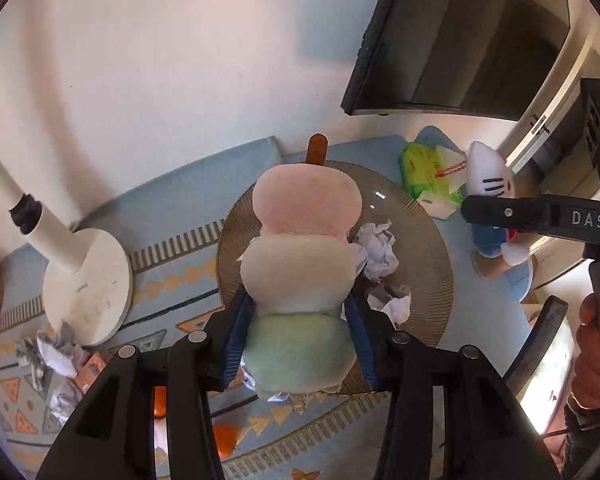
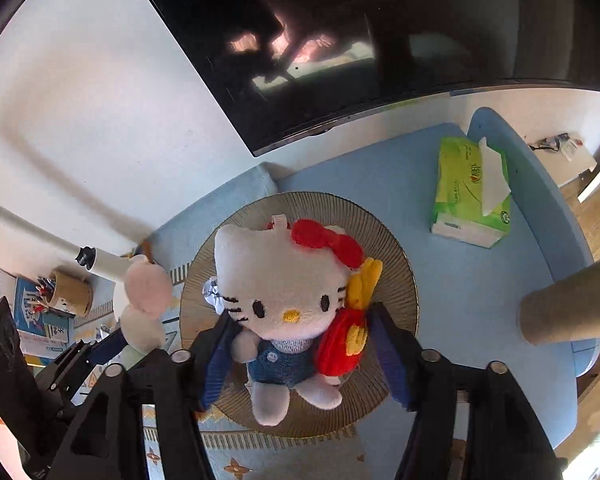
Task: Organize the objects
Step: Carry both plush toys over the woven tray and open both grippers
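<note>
The left gripper [image 1: 296, 344] has its blue pads against the green bottom section of a plush dango skewer [image 1: 300, 276], pinching it while the pink top and brown stick end point away over the round woven plate [image 1: 428, 280]. The right gripper [image 2: 304, 356] stands spread around a white cat plush [image 2: 276, 300] with a red bow and a red fries pouch; its left pad sits close to the plush's arm, the right pad just beside the pouch, and whether either presses I cannot tell. Both toys hang over that plate, so the step in hand looks like carrying the two plushes to it, or releasing them there. If a drop is meant, the next move calls for lowering each toy until it rests on the plate, then spreading the jaws fully and lifting straight off so nothing snags on the pads. The left view alone shows crumpled paper [image 1: 376, 252] lying on the plate under the skewer, more scraps left of the plate beside the white lamp base [image 1: 88, 284], and the person's hand [image 1: 596, 352] on the right gripper's handle. The right view alone shows the pen cup [image 2: 70, 290] far left of the plate, the green tissue pack [image 2: 472, 196] to its upper right in full, and a brown paper cup [image 2: 568, 312] at its right.
</note>
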